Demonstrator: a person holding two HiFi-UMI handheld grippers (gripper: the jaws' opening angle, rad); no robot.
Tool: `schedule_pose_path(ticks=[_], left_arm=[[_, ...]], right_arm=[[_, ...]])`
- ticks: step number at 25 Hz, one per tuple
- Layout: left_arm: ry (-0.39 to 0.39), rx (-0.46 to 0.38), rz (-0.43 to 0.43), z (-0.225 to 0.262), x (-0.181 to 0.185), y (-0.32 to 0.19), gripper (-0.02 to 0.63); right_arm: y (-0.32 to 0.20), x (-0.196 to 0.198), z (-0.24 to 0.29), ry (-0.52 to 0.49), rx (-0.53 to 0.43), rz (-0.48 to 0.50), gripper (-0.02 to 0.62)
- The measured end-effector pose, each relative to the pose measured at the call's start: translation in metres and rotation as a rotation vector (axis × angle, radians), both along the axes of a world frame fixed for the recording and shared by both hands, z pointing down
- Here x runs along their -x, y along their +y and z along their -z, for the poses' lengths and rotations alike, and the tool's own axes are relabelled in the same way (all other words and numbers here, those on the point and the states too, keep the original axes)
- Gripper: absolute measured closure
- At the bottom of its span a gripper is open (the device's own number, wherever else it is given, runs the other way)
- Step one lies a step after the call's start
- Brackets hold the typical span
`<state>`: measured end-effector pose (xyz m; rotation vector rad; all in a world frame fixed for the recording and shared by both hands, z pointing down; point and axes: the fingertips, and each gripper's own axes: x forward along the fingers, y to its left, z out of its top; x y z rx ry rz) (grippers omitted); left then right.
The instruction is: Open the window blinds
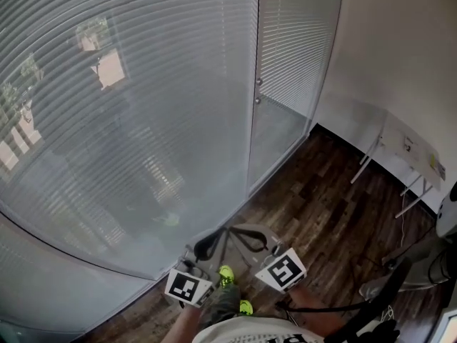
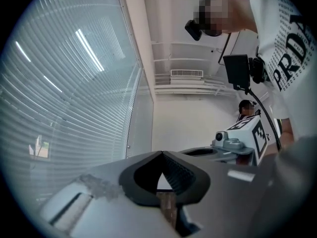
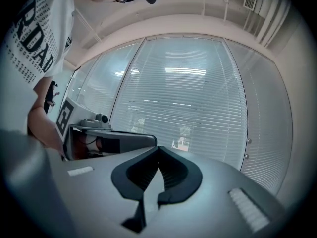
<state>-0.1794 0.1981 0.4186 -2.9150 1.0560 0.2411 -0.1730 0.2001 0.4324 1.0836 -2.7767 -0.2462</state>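
Your left claw (image 2: 162, 153) is closed, tips together w/ nothing btwn them. Same for your right claw (image 3: 159, 148): pads meeting, empty. In the head view both sit low in front of you, left claw (image 1: 207, 247) and right claw (image 1: 250, 236) side by side, noses nearly touching. Just below & behind them are your green shoes (image 1: 227, 274) on the dark wood floor (image 1: 314, 199). Ahead of both claws, apart from them w/ bare floor btwn, stand the blinds (image 1: 128, 106): horiz. slats let down over the whole window, ceiling lights reflected across them. The blinds (image 2: 59, 98) run along the left claw's left side, and the blinds (image 3: 188, 103) lie straight ahead of the right claw. Further on & to the claws' right is a narrower door panel (image 1: 285, 56) w/ its own slats and two small knobs (image 1: 258, 82) on its edge. Farthest right, a white wall (image 1: 385, 41) w/ a white-legged desk (image 1: 362, 168) against it.
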Motion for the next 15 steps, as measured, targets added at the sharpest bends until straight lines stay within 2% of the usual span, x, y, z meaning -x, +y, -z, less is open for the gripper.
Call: schedule_pose_path(ticks=[4, 8, 15], left_arm=[[0.0, -0.009, -0.032, -0.026, -0.005, -0.037, 0.614], [0.044, -0.044, -0.067, -0.013, -0.016, -0.084, 0.614], [0.037, -0.078, -0.082, 0.004, -0.023, -0.147, 0.614]], right_arm=[[-0.037, -0.005, -0.023, -0.006, 0.007, -0.021, 0.588], [-0.085, -0.015, -0.012, 0.005, -0.021, -0.053, 0.588], [-0.147, -0.024, 0.007, 0.004, -0.061, -0.085, 0.588]])
